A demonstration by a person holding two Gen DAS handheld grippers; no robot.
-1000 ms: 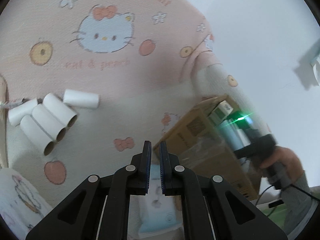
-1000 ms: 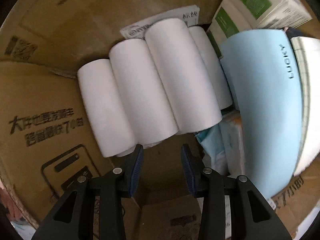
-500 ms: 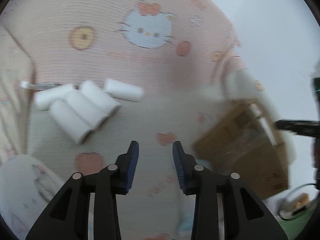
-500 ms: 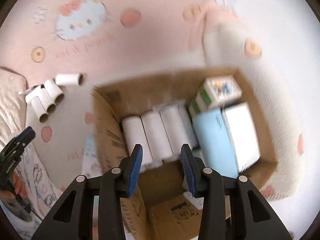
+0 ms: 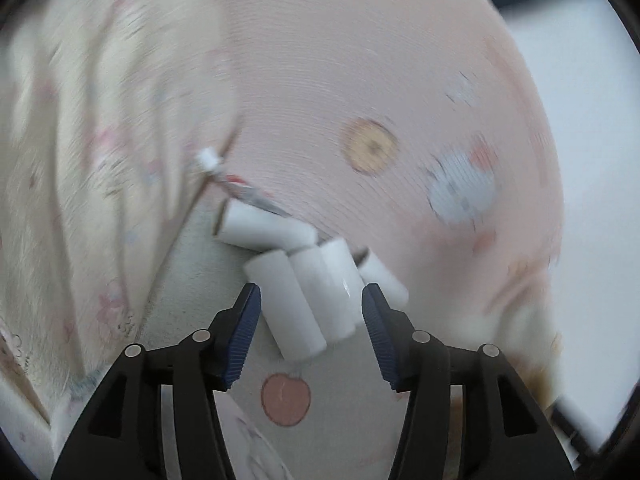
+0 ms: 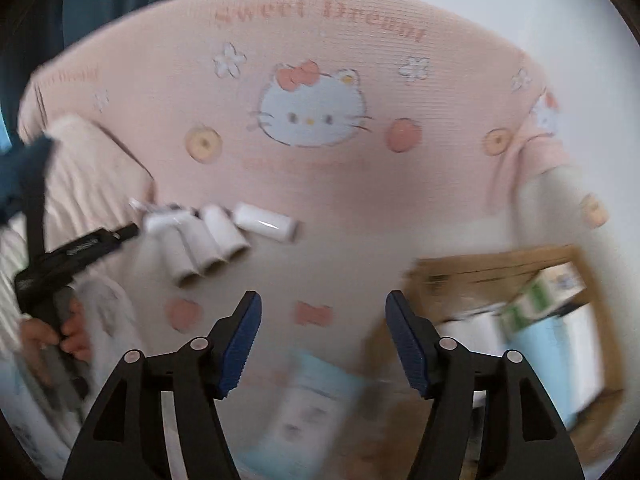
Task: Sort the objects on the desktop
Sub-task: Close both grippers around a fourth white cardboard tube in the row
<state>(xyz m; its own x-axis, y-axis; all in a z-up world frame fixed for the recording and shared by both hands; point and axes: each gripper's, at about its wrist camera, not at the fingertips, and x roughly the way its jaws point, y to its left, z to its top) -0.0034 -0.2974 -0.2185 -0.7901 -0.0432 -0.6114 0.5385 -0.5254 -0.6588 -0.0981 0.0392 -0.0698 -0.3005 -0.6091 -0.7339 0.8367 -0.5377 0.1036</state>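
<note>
The left gripper [image 5: 311,338], jaws opening and empty, hangs just short of the paper rolls [image 5: 308,300] lying lengthwise ahead on the blanket [image 5: 360,80]; the right gripper [image 6: 323,344], opening empty, stays farther off.

Both wrist views face down, sharing the white rolls [image 5: 304,300] [image 6: 208,240].

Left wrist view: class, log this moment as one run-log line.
left gripper: opening, over white rolls, none gripped | right gripper: opening, empty, above blanket | cardboard box: partly filled
</note>
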